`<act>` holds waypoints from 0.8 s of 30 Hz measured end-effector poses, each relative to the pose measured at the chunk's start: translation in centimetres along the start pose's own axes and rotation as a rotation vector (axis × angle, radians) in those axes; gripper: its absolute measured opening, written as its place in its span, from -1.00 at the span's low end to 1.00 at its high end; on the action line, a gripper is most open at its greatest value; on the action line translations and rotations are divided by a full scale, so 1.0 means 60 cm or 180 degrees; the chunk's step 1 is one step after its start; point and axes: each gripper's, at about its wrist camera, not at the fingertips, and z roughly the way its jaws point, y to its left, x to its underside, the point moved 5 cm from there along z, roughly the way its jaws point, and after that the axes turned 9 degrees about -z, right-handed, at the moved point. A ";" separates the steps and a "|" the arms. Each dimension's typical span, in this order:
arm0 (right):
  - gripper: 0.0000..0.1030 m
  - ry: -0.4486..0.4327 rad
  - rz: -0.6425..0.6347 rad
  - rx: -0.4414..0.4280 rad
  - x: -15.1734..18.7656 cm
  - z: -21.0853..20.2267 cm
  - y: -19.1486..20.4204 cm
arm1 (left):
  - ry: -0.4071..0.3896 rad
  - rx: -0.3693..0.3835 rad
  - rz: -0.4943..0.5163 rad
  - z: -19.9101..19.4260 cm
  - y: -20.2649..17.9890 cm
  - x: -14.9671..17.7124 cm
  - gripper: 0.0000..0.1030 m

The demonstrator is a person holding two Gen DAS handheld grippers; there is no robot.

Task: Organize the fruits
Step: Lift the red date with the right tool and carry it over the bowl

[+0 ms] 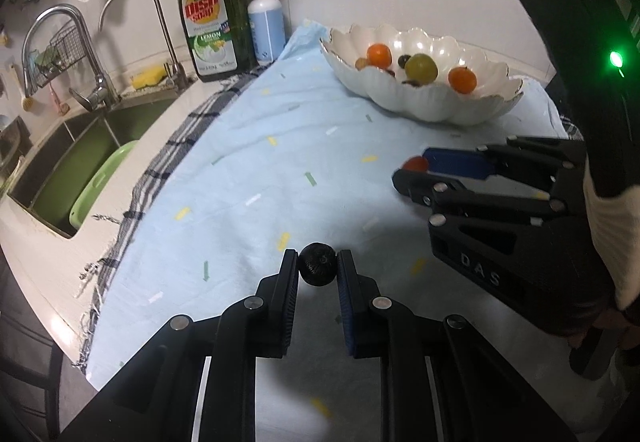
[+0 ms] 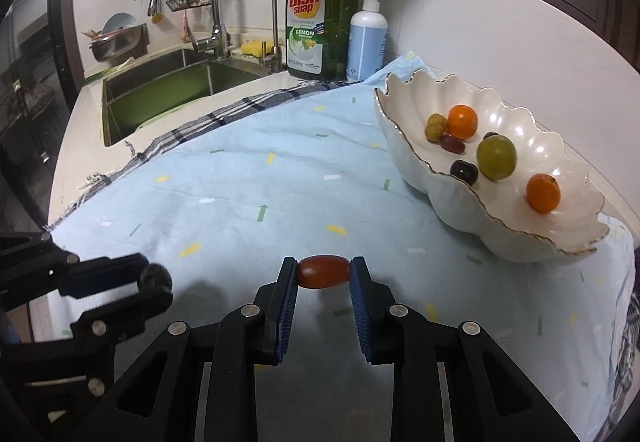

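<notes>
My left tongs (image 1: pixel 318 269) clamp dark round fruit (image 1: pixel 317 269); right tongs (image 2: pixel 323 271) clamp red oval fruit (image 2: pixel 323 271). Both held above blue cloth (image 2: pixel 260 178) on counter, near scalloped bowl (image 2: pixel 460 210) w/ other fruit.

Cloth (image 2: pixel 280 182): pale blue with small yellow, green and white dashes. Under-cloth (image 2: pixel 224 114): grey-and-navy plaid. Bowl (image 2: pixel 460 210): pearl white, gold-edged rim. Bowl contents: two orange fruits (image 2: pixel 462 121), one green fruit (image 2: pixel 496 156). Dish soap bottle (image 2: pixel 322 26): green, with a red-and-yellow label.
</notes>
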 end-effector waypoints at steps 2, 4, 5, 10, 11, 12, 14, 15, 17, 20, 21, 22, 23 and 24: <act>-0.46 -0.0017 0.0033 0.0031 0.000 -0.008 0.000 | -0.0020 0.0025 -0.0011 -0.006 0.001 -0.005 -0.61; -0.46 -0.0042 0.0082 0.0065 -0.001 -0.019 -0.001 | -0.0062 0.0049 -0.0024 -0.013 0.003 -0.010 -0.61; -0.46 -0.0052 0.0104 0.0079 -0.002 -0.023 -0.001 | -0.0093 0.0049 -0.0015 -0.016 0.004 -0.013 -0.61; -0.46 -0.0117 0.0186 0.0237 -0.006 -0.050 -0.002 | -0.0223 0.0106 -0.0002 -0.031 0.009 -0.032 -0.61; -0.46 -0.0140 0.0227 0.0265 -0.008 -0.058 -0.003 | -0.0248 0.0140 -0.0007 -0.034 0.011 -0.036 -0.61; -0.46 -0.0151 0.0249 0.0283 -0.010 -0.062 -0.003 | -0.0271 0.0169 0.0002 -0.036 0.012 -0.040 -0.61; -0.46 -0.0188 0.0317 0.0358 -0.014 -0.075 -0.006 | -0.0302 0.0233 0.0012 -0.041 0.014 -0.047 -0.61; -0.46 -0.0209 0.0354 0.0387 -0.016 -0.081 -0.008 | -0.0336 0.0270 0.0027 -0.045 0.016 -0.051 -0.61; -0.46 -0.0250 0.0430 0.0460 -0.020 -0.094 -0.010 | -0.0401 0.0302 0.0085 -0.050 0.017 -0.058 -0.61; -0.46 -0.0301 0.0489 0.0599 -0.028 -0.111 -0.014 | -0.0500 0.0407 0.0151 -0.057 0.018 -0.072 -0.61; -0.46 -0.0316 0.0501 0.0671 -0.032 -0.117 -0.015 | -0.0529 0.0463 0.0181 -0.059 0.017 -0.078 -0.61; -0.46 -0.0328 0.0512 0.0716 -0.035 -0.121 -0.016 | -0.0570 0.0505 0.0207 -0.063 0.016 -0.082 -0.61; -0.46 -0.0343 0.0526 0.0768 -0.038 -0.126 -0.017 | -0.0621 0.0549 0.0255 -0.066 0.015 -0.089 -0.61; -0.46 -0.0366 0.0552 0.0841 -0.042 -0.132 -0.019 | -0.0651 0.0580 0.0289 -0.069 0.013 -0.094 -0.61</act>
